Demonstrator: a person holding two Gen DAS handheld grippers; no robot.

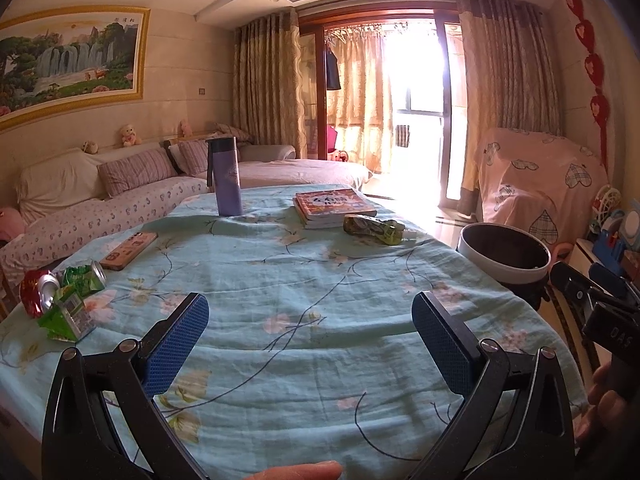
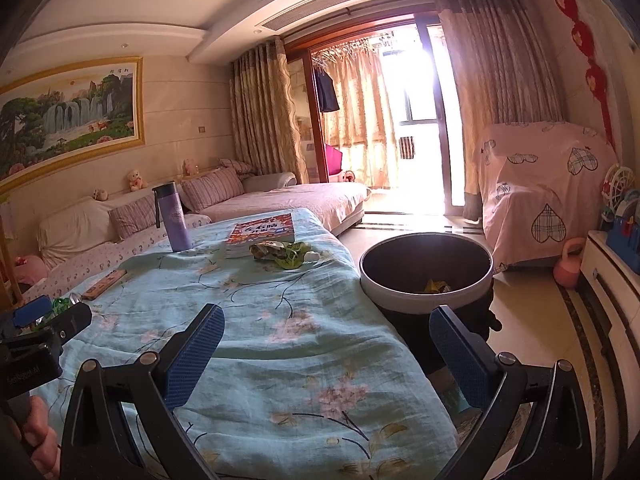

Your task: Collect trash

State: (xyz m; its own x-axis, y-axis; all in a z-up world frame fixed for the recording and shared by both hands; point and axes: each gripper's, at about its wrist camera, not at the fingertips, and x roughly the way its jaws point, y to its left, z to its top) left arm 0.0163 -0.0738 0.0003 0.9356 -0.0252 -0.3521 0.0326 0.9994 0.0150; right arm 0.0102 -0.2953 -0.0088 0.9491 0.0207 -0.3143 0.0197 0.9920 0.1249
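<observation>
My left gripper (image 1: 310, 312) is open and empty over the near part of the table with the light blue floral cloth (image 1: 304, 280). At the table's left edge lie a crushed red can (image 1: 38, 292), a crushed green can (image 1: 86, 278) and a green carton (image 1: 66, 318). A crumpled green pouch (image 1: 374, 229) lies at the far right beside the books; it also shows in the right wrist view (image 2: 286, 255). My right gripper (image 2: 326, 326) is open and empty at the table's right edge, near the white-rimmed trash bin (image 2: 426, 270) that holds some yellow trash.
A purple bottle (image 1: 227, 176) stands at the far side, a stack of books (image 1: 334, 206) lies right of it, and a phone (image 1: 129, 250) lies at the left. A sofa (image 1: 100, 200) runs behind the table. A covered armchair (image 2: 540, 188) stands beyond the bin.
</observation>
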